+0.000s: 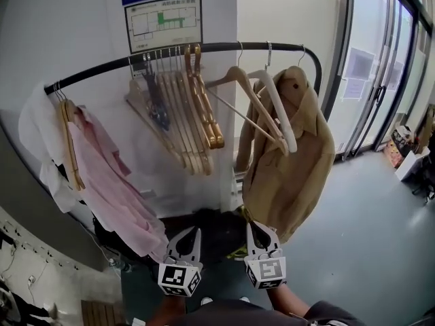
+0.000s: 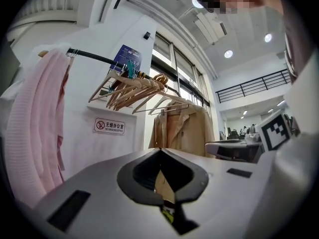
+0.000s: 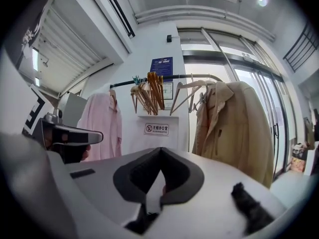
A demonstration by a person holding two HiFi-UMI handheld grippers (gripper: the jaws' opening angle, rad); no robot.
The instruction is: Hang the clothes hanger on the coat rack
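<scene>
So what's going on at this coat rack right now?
A person holds a gripper in each hand, low in front of the coat rack. The left gripper and right gripper both have their jaws shut with nothing between them. On the rail hang a pink shirt, a bunch of wooden hangers, two bare hangers and a beige coat. No hanger is in hand at this moment.
</scene>
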